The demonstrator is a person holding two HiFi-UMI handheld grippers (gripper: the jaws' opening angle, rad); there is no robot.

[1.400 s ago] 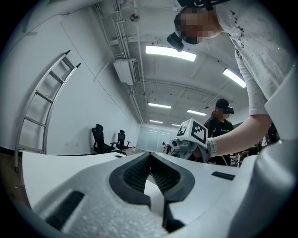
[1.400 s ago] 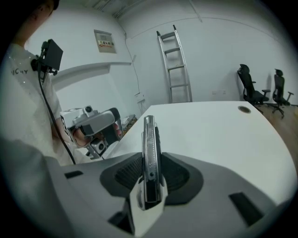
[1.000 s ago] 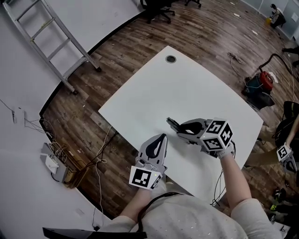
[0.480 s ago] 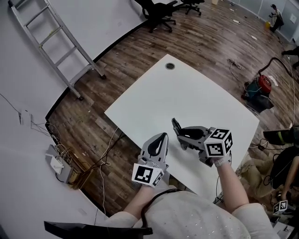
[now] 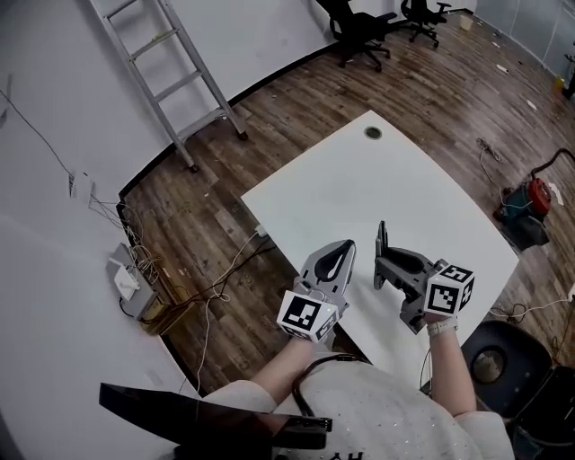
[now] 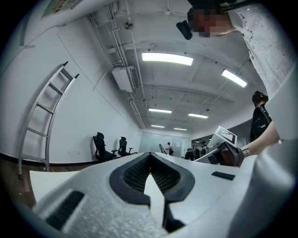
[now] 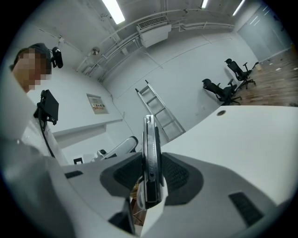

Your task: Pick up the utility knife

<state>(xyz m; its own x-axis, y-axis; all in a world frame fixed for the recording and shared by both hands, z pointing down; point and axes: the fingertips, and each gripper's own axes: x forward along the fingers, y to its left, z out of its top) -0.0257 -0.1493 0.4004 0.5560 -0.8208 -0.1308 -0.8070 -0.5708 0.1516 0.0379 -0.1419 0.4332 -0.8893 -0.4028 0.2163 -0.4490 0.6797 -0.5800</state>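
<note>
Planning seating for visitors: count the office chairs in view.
2. One black office chair stands beyond the white table's far corner; the second chair is just right of it in the head view. Others may be hidden out of frame.

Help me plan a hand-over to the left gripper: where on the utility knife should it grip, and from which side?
Probably the free upper part of the utility knife, which stands upright out of the right gripper, clamped on its lower body. The left gripper, now shut, would open and come in from its own side, above those jaws, closing across the slim body's flat faces.
</note>
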